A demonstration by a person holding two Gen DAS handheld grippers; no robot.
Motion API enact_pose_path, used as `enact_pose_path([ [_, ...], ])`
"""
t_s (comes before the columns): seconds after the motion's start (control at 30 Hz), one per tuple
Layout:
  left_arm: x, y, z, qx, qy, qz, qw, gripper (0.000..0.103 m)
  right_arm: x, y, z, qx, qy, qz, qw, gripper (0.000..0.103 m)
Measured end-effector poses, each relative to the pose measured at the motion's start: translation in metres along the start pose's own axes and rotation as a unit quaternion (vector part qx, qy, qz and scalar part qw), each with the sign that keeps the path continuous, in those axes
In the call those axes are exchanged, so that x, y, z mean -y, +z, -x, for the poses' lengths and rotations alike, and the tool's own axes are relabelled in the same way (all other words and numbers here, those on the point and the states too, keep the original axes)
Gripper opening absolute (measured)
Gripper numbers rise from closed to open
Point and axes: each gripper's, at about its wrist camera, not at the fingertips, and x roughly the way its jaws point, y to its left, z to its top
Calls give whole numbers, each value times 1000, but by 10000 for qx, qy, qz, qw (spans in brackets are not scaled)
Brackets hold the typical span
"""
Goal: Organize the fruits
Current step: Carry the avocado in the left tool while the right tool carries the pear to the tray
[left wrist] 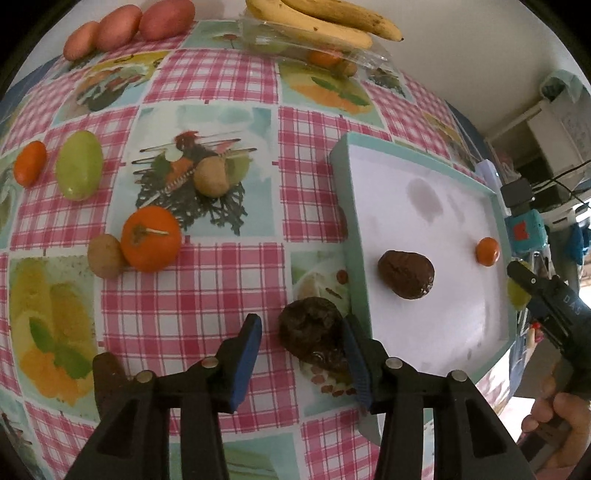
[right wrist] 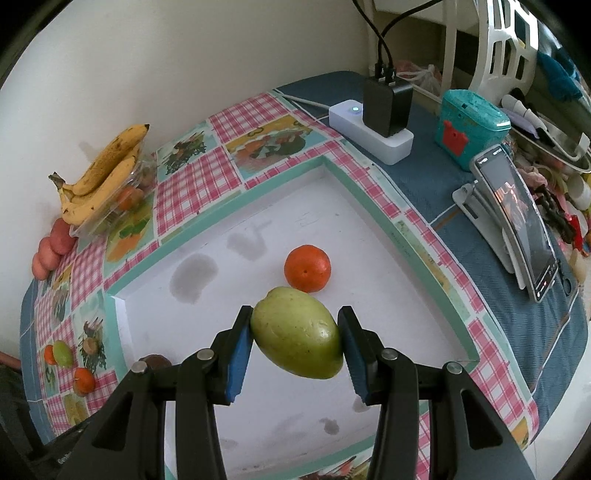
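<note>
My right gripper (right wrist: 295, 341) is shut on a green mango (right wrist: 299, 332) and holds it over the white tray (right wrist: 236, 206). An orange (right wrist: 307, 267) and a dark brown fruit (left wrist: 406, 274) lie in the tray. My left gripper (left wrist: 303, 332) is open, low over the tablecloth beside the tray's left wall (left wrist: 351, 236). A second wrinkled brown fruit (left wrist: 312, 332) lies between its fingers, against the right pad (left wrist: 354, 347). On the cloth further left lie a large orange (left wrist: 151, 238), two brown kiwis (left wrist: 211, 176), a green fruit (left wrist: 79, 164) and a small orange (left wrist: 30, 162).
Bananas (left wrist: 328, 20) lie on a clear plastic box (left wrist: 314, 46) at the table's far edge, beside red potatoes (left wrist: 129, 26). Right of the tray stand a power strip with charger (right wrist: 380, 122), a teal box (right wrist: 469, 123) and a phone on a stand (right wrist: 517, 221).
</note>
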Motion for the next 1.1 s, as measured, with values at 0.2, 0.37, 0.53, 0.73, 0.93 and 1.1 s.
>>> enact_pose_path([
  [0.2, 0, 3, 0, 95, 22, 60, 9999, 37, 0, 0, 0, -2, 1, 11, 10000, 48],
  [0.37, -15, 8, 17, 458, 84, 379, 9982, 37, 1, 0, -2, -22, 9, -7, 10000, 48],
  [0.53, 2, 11, 41, 828, -237, 111, 9962, 37, 9, 0, -7, -48, -55, -122, 9999, 48],
  [0.73, 37, 8, 46, 889, -418, -479, 9940, 37, 29, 1, -8, -3, -209, -392, 9990, 48],
  [0.93, 68, -3, 32, 691, -409, -996, 9918, 37, 39, 2, -12, -34, -320, -524, 9981, 48],
  [1.1, 88, -15, 17, 478, -294, -1366, 9890, 37, 38, 1, -19, -140, -346, -492, 9981, 48],
])
